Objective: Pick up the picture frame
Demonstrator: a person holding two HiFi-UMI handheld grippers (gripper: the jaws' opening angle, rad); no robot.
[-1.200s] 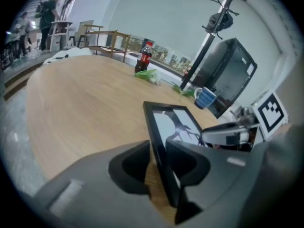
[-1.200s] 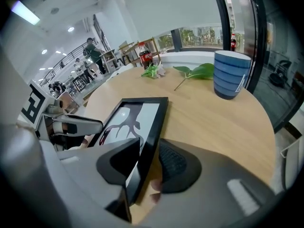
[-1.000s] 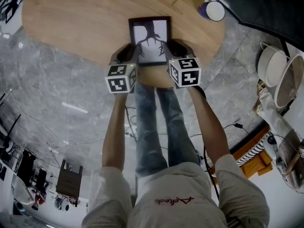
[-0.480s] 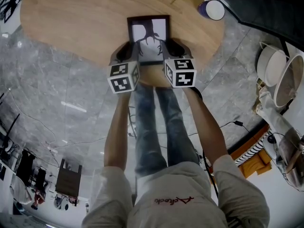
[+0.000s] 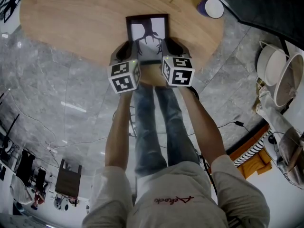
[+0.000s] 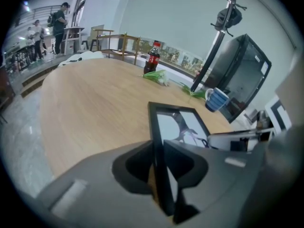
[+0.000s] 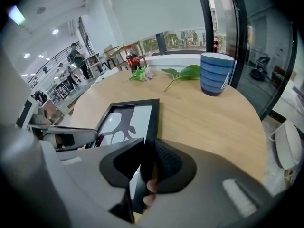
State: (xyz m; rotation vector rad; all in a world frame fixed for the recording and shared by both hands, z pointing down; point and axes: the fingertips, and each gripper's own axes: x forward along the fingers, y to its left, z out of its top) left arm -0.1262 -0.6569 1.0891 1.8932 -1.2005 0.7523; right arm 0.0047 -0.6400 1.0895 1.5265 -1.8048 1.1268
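Observation:
The black picture frame with a dark tree print lies on the round wooden table near its front edge. My left gripper has the frame's left rail between its jaws. My right gripper has the right rail between its jaws. Both pairs of jaws have just been closing, and their pads now press on the rails. Seen from the right gripper view, my right gripper holds the rail near its lower corner. In the left gripper view, my left gripper sits at the near end of its rail.
A blue striped cup stands at the table's far right, with green leaves beside it. A cola bottle stands at the far rim. White round bins sit on the floor to the right.
Both grippers' jaws have drawn in from wide apart onto the frame's side rails. The marker cubes have rolled slightly inward. The frame still lies on the table.

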